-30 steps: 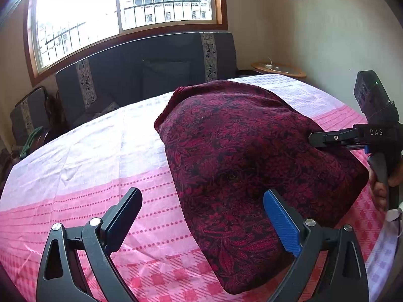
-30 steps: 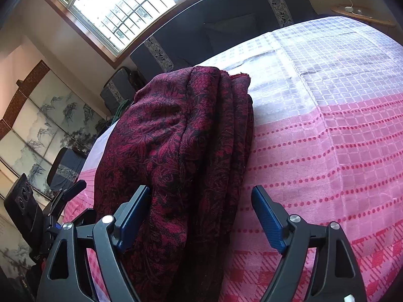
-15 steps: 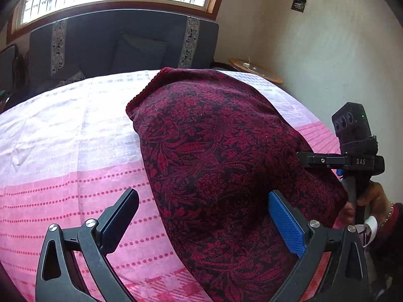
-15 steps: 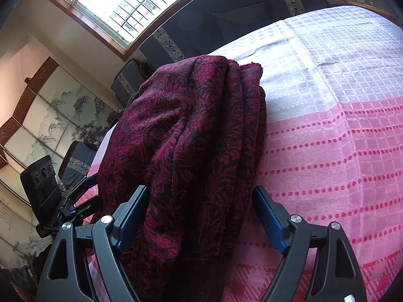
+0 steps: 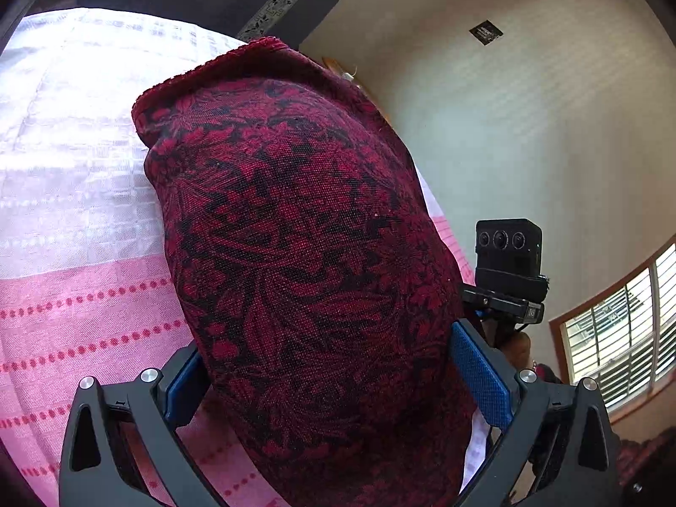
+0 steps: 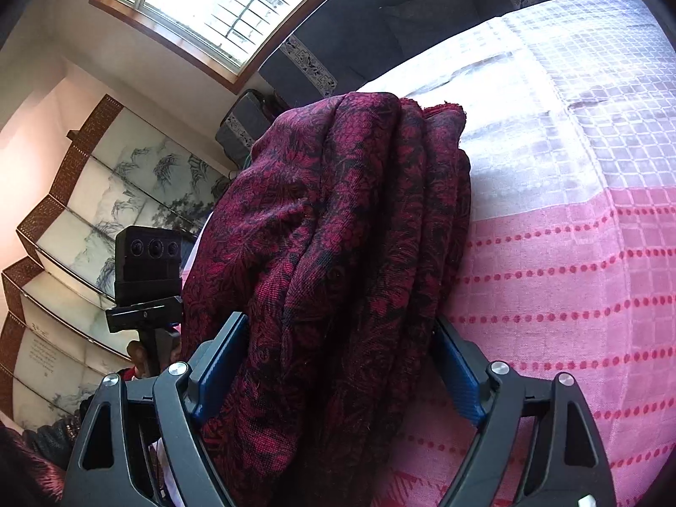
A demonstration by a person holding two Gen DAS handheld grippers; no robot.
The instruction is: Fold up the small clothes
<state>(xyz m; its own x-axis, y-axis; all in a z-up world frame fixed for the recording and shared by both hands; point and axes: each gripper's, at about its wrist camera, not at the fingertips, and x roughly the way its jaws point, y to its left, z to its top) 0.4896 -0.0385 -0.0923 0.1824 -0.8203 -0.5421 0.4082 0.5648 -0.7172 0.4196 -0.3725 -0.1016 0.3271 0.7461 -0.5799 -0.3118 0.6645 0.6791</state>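
The left gripper [image 5: 333, 380] was wide open, with the folded red and black cloth [image 5: 304, 253] between its blue pads [image 5: 479, 376]. The pads touched the cloth's sides. The right gripper [image 6: 338, 363] was wide open around the same cloth [image 6: 350, 228], and its pads [image 6: 217, 363] touched the thick stack of folds. The cloth lay on a bed with a pink and white checked sheet [image 6: 570, 253]. Behind the bed stood a dark sofa [image 6: 401, 29] under a bright window [image 6: 219, 4].
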